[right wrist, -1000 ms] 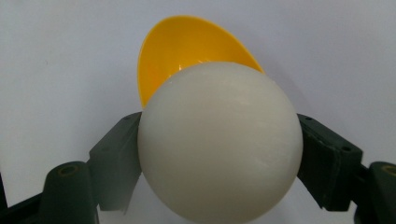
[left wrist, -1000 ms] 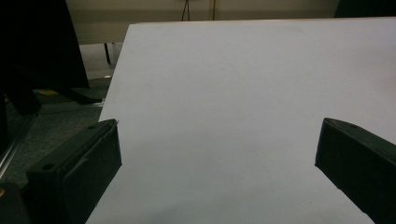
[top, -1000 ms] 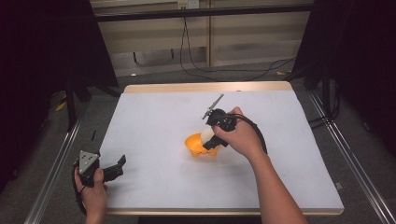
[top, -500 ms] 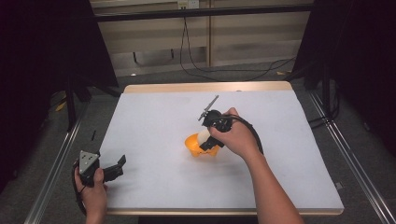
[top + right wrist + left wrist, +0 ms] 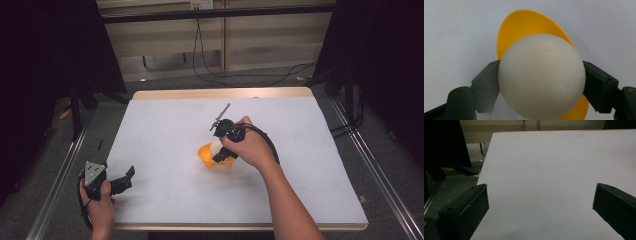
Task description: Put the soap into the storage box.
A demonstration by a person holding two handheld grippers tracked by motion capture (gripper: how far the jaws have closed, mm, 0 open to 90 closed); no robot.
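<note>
**White ball held over the yellow bowl**

High view: my right gripper (image 5: 218,151) hangs just above the yellow bowl (image 5: 206,152), which sits near the middle of the table (image 5: 165,125). The white ball (image 5: 215,148) shows pale between its jaws, right over the bowl. My left gripper (image 5: 122,180) rests well to the near left of the bowl, by the table's front corner.

Left gripper view: its jaws stand wide apart with nothing between them, only bare table (image 5: 549,170) ahead.

Right gripper view: my right gripper (image 5: 541,82) clamps the white ball (image 5: 541,80), one jaw pressed to each side. The yellow bowl (image 5: 524,27) lies directly behind the ball, its rim showing above and below it.

I judge I am at the placing step: the ball is carried to the bowl but not yet let go. Next I should lower slightly, centre it over the hollow, then ease the jaws apart gently so it doesn't roll out.
</note>
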